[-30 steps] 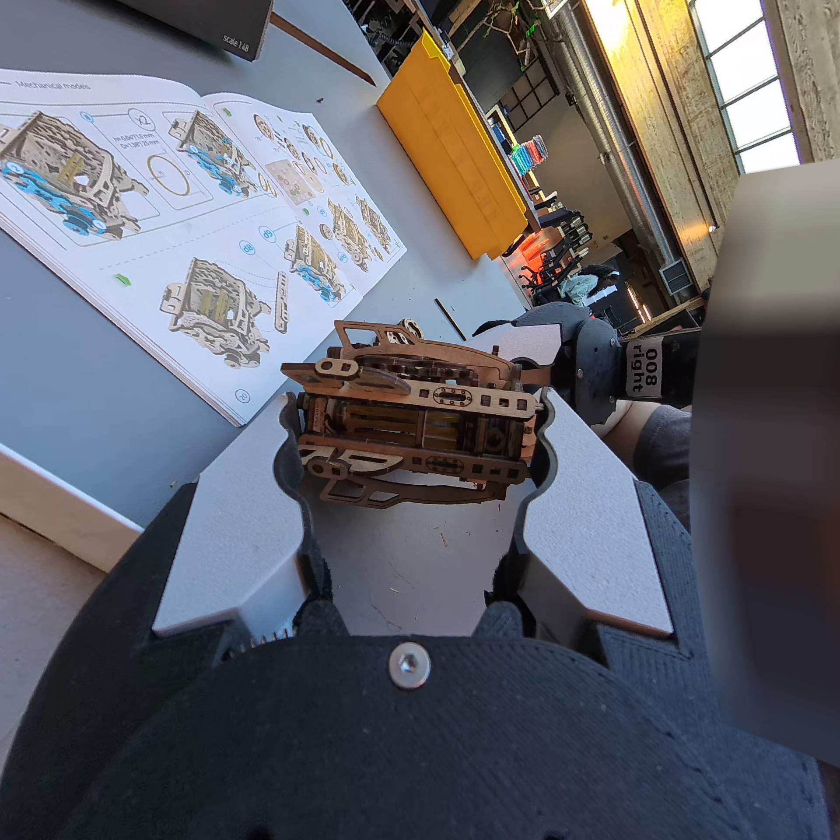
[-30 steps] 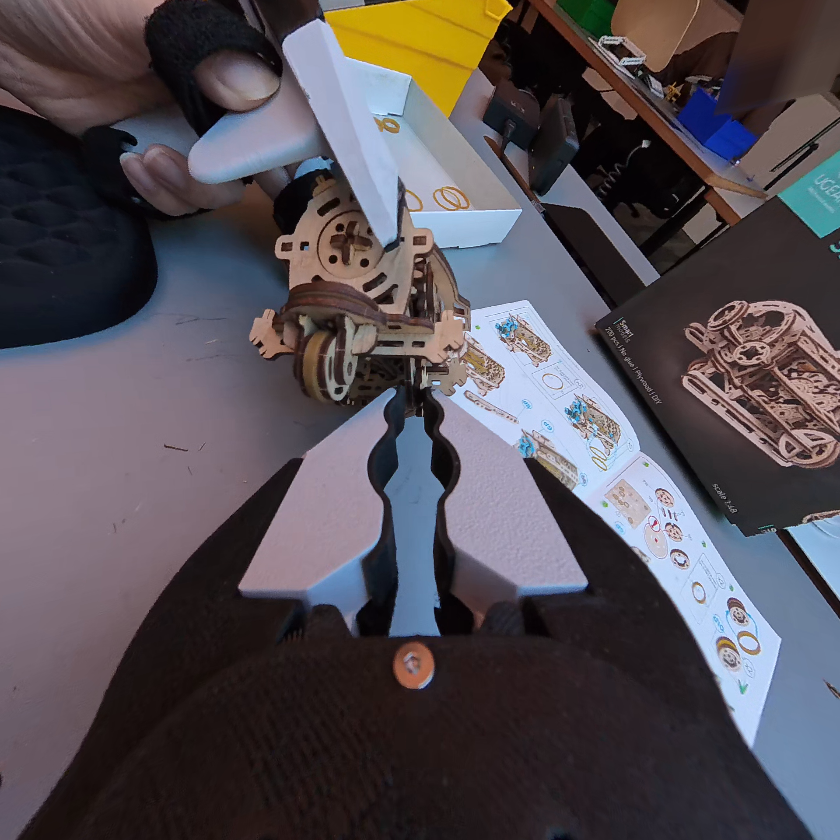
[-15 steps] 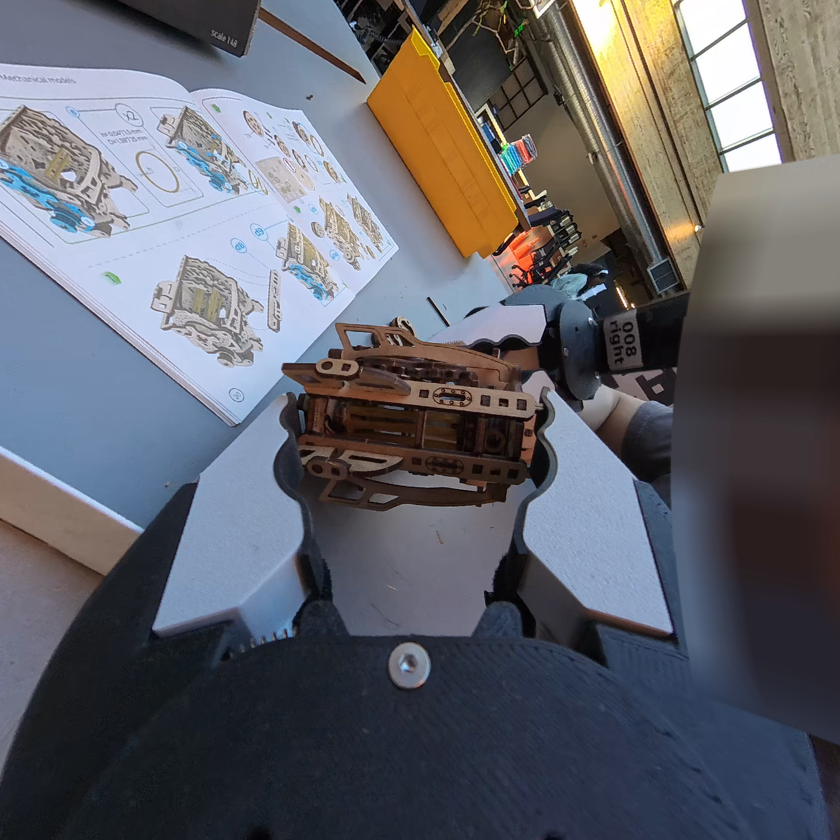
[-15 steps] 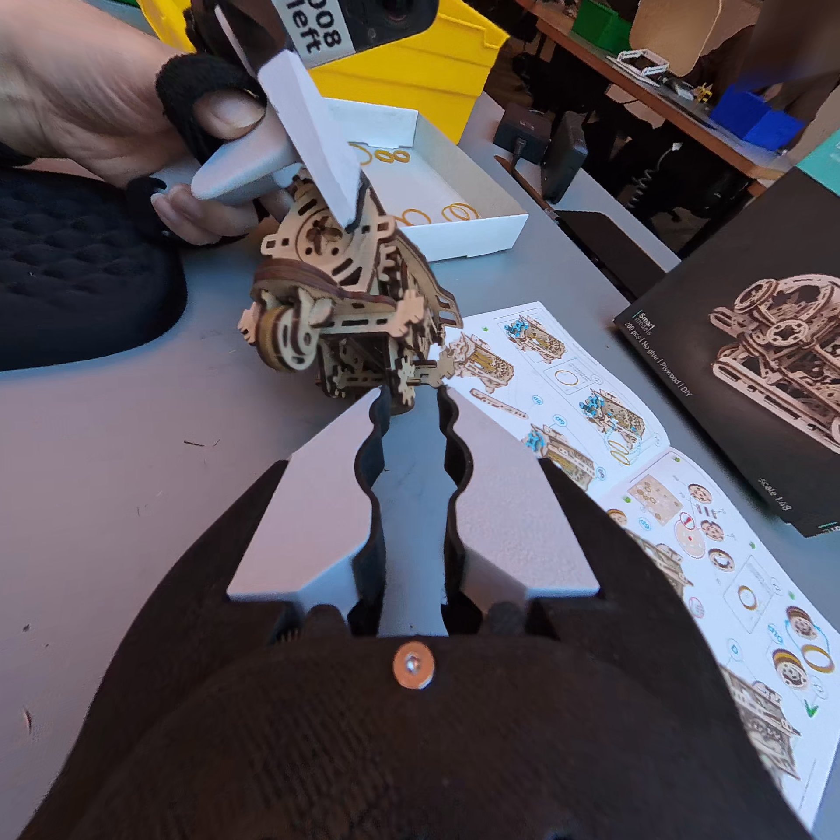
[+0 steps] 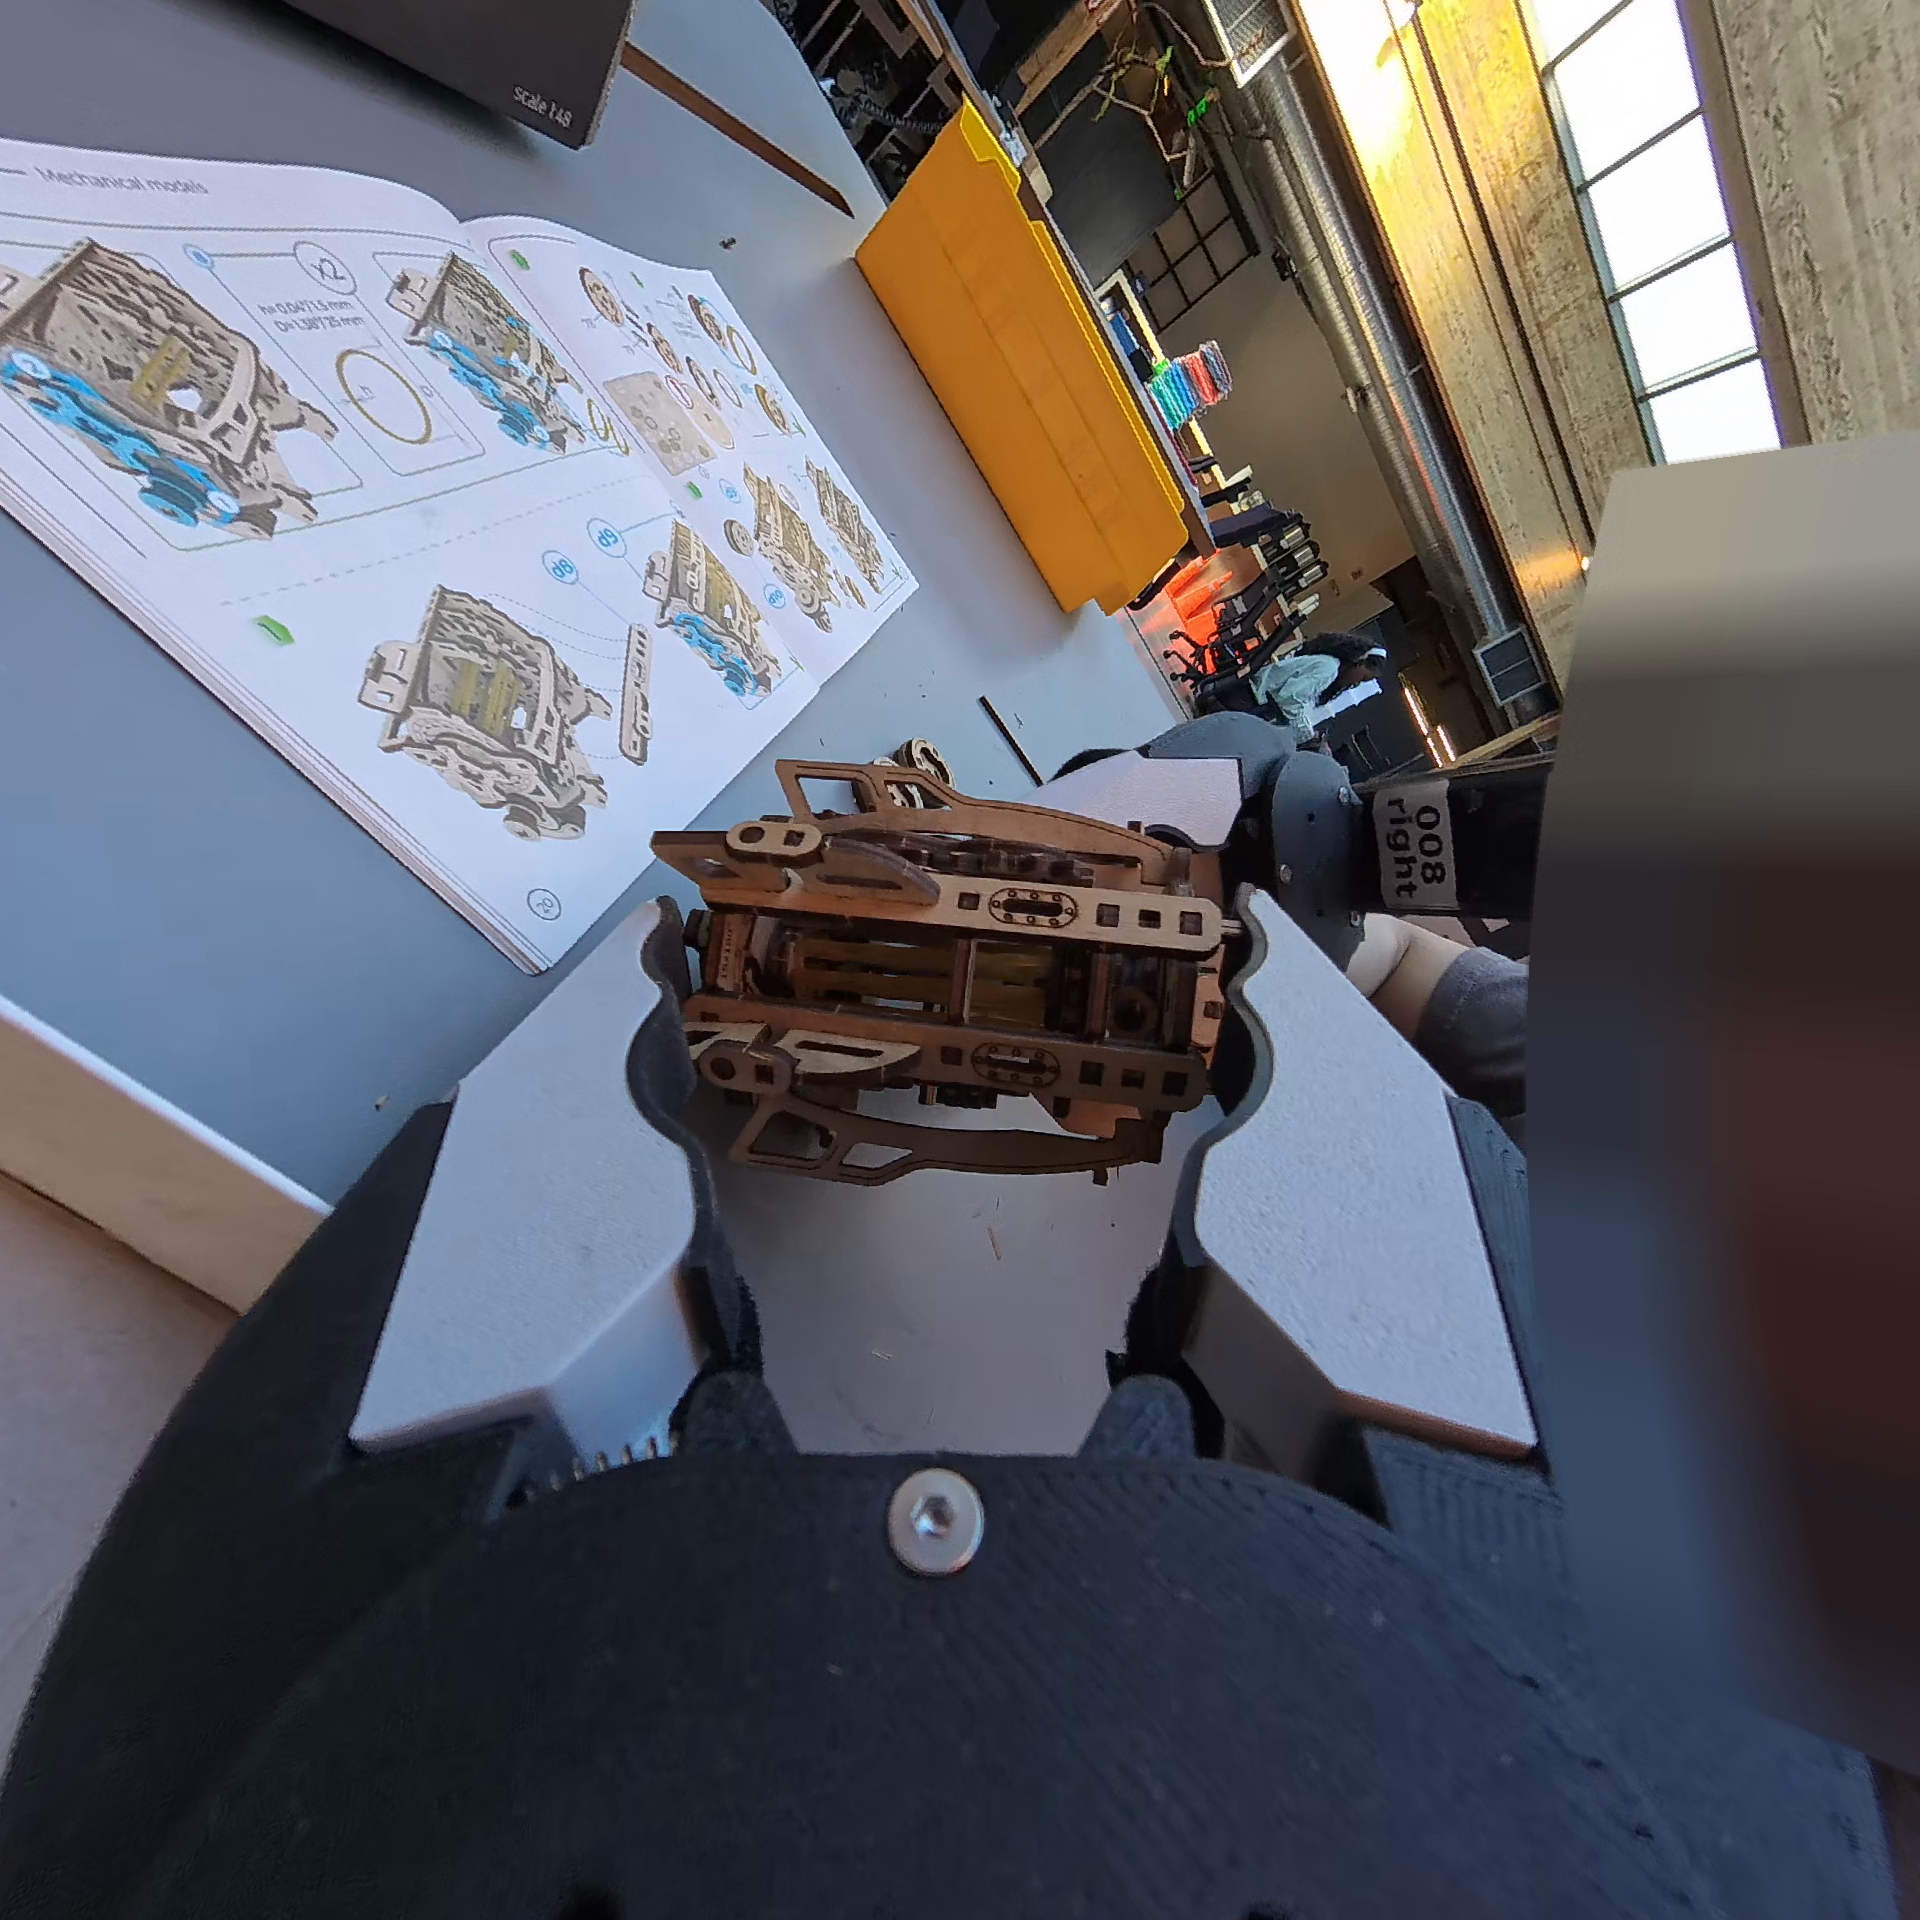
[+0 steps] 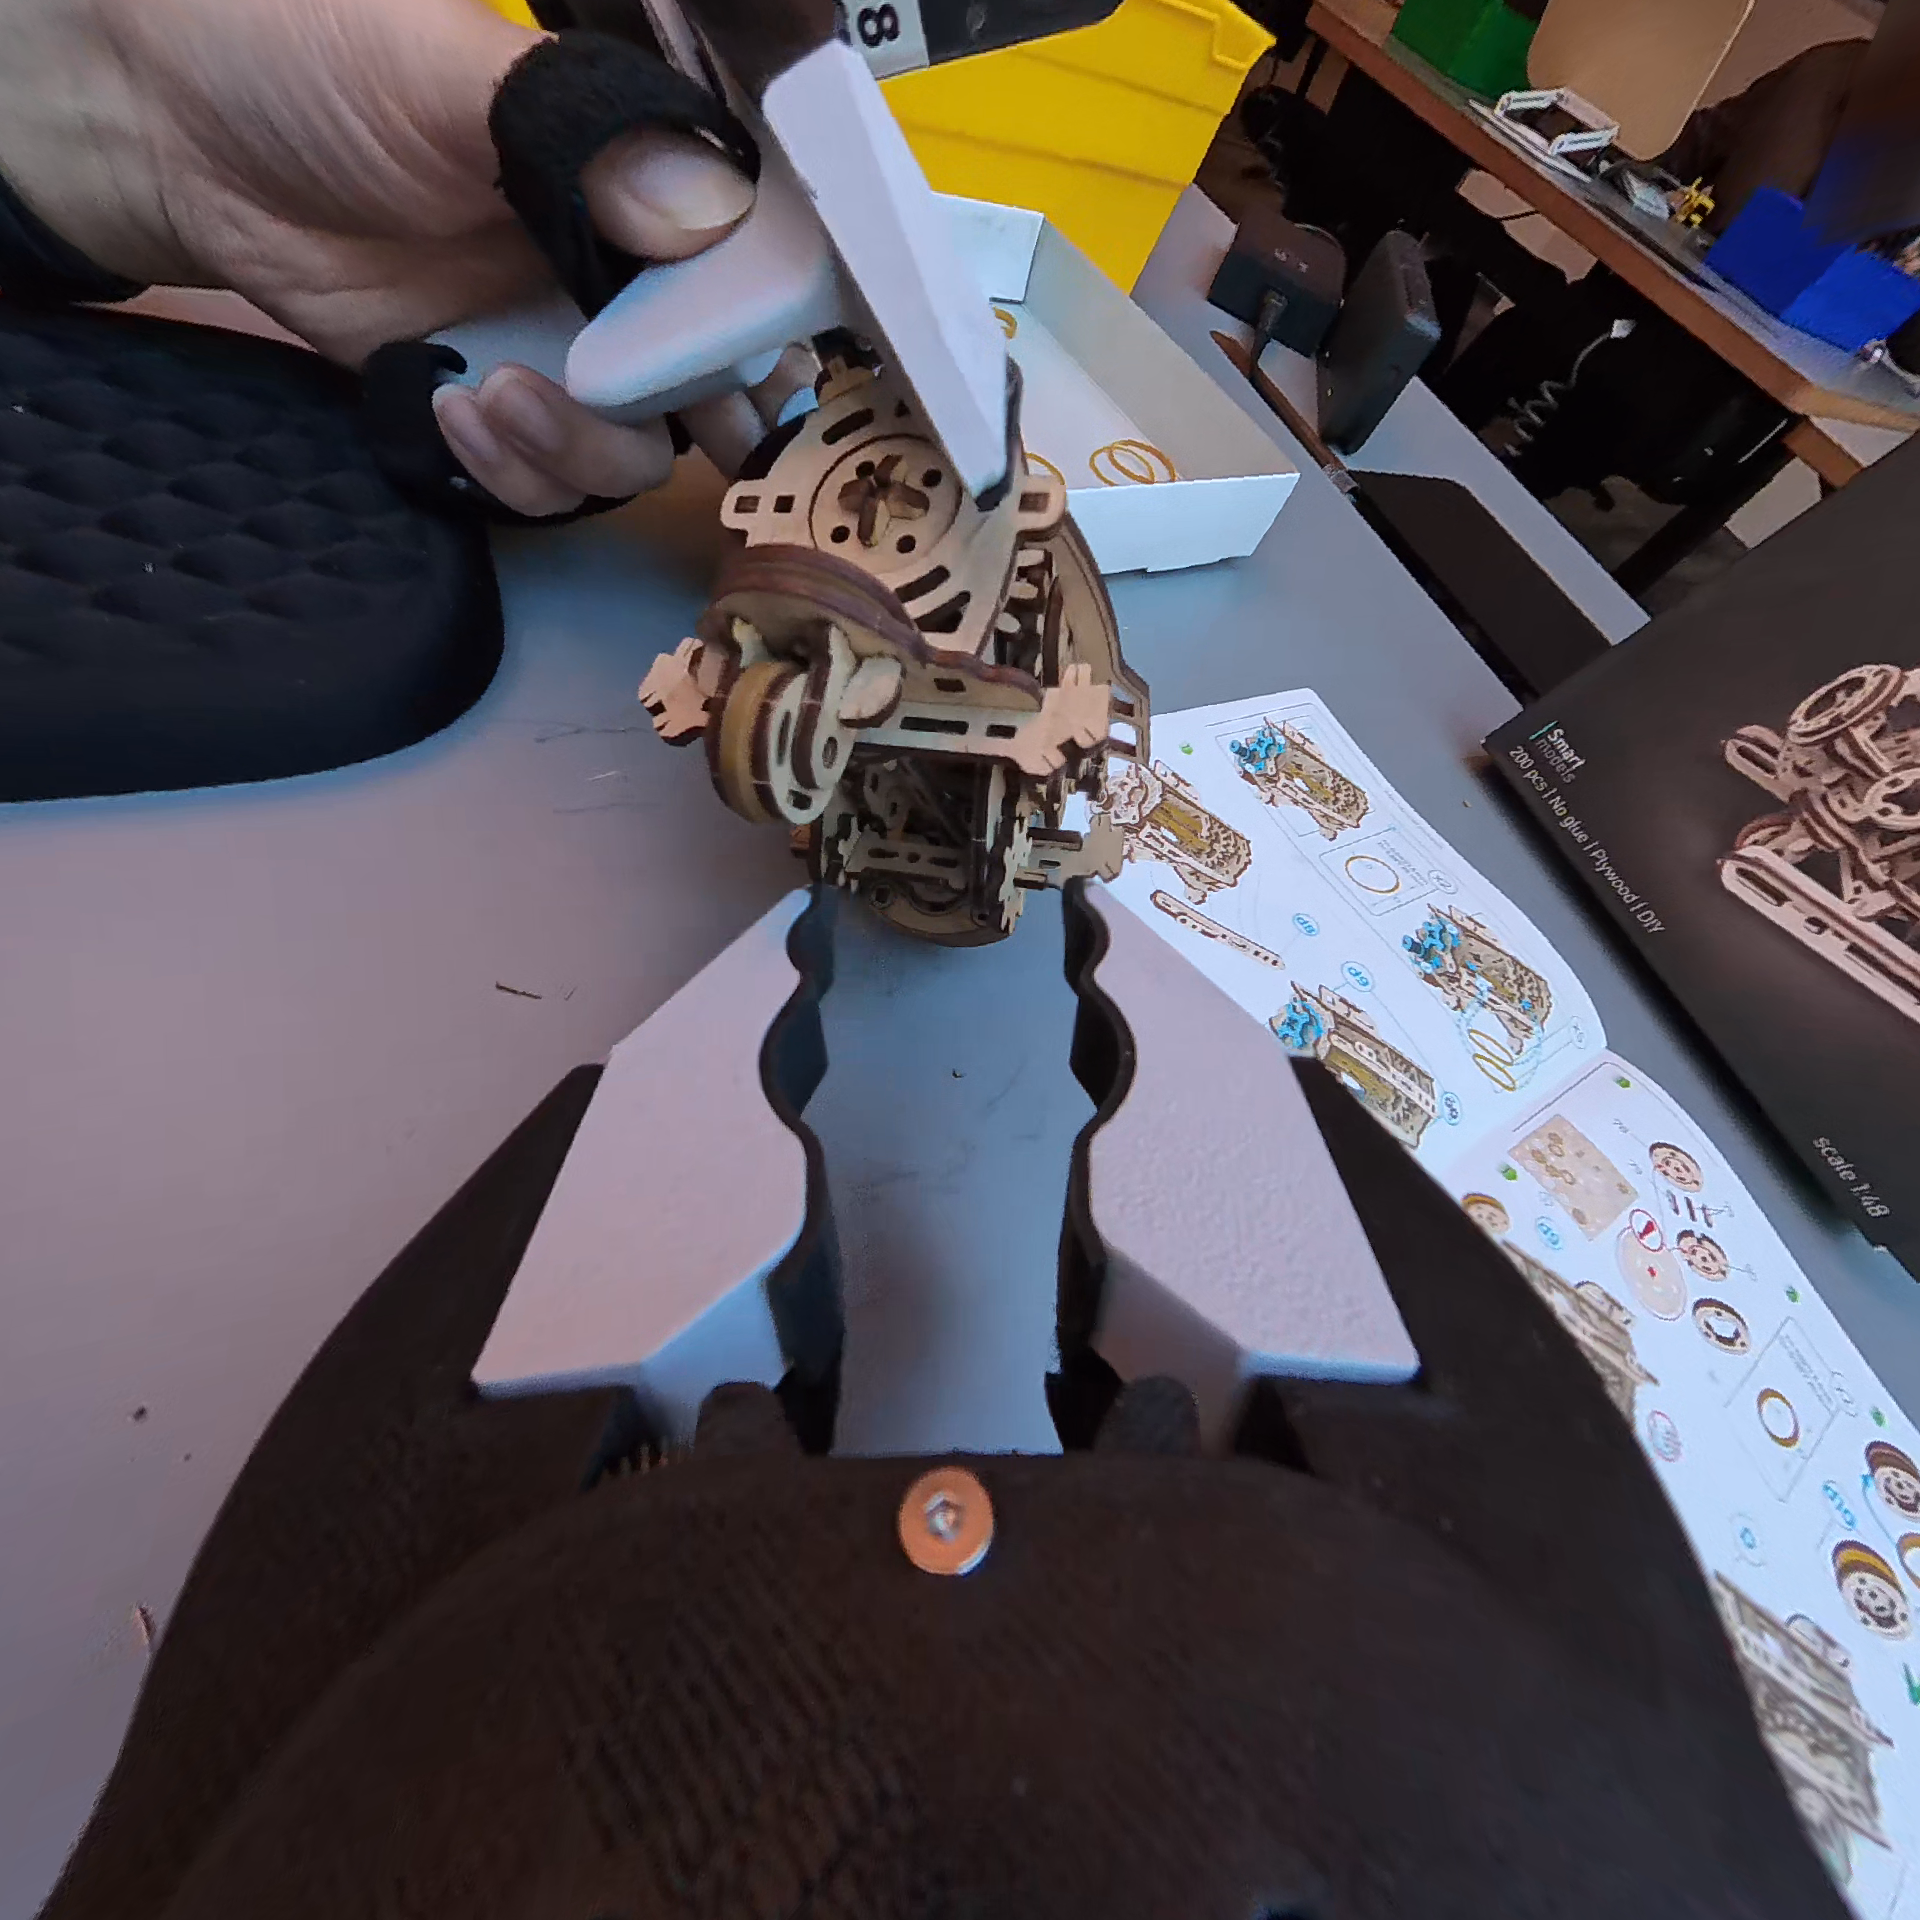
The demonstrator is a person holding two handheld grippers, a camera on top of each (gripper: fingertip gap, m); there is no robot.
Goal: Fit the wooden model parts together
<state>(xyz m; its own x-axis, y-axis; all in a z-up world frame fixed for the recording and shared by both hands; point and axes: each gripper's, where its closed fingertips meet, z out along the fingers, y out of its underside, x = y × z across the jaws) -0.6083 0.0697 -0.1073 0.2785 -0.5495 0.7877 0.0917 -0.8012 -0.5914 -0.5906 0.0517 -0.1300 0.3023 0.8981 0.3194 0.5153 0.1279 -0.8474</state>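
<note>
My left gripper (image 5: 951,935) is shut on the wooden model (image 5: 945,987), a laser-cut block of gears and frames, and holds it just above the grey table (image 5: 208,883). In the right wrist view the model (image 6: 894,675) hangs under one left finger (image 6: 894,281), with a hand (image 6: 260,156) behind it. My right gripper (image 6: 943,904) is open and empty. Its tips stand on either side of the model's lower end, and I cannot tell whether they touch it. The right gripper also shows behind the model in the left wrist view (image 5: 1299,821).
An open instruction booklet (image 6: 1455,987) lies right of the model, with a black box (image 6: 1766,831) beyond it. A white tray (image 6: 1143,499) with rubber rings and a yellow bin (image 5: 1039,364) stand behind. A black cushion (image 6: 208,571) lies at the left. A small wooden piece (image 5: 920,764) lies on the table. My hands' fingertips stand some 4 centimetres from each other.
My right gripper has opened from nearly shut to wide, its tips now on either side of the model's lower end. The left gripper keeps its grip, and the model has tilted slightly.
</note>
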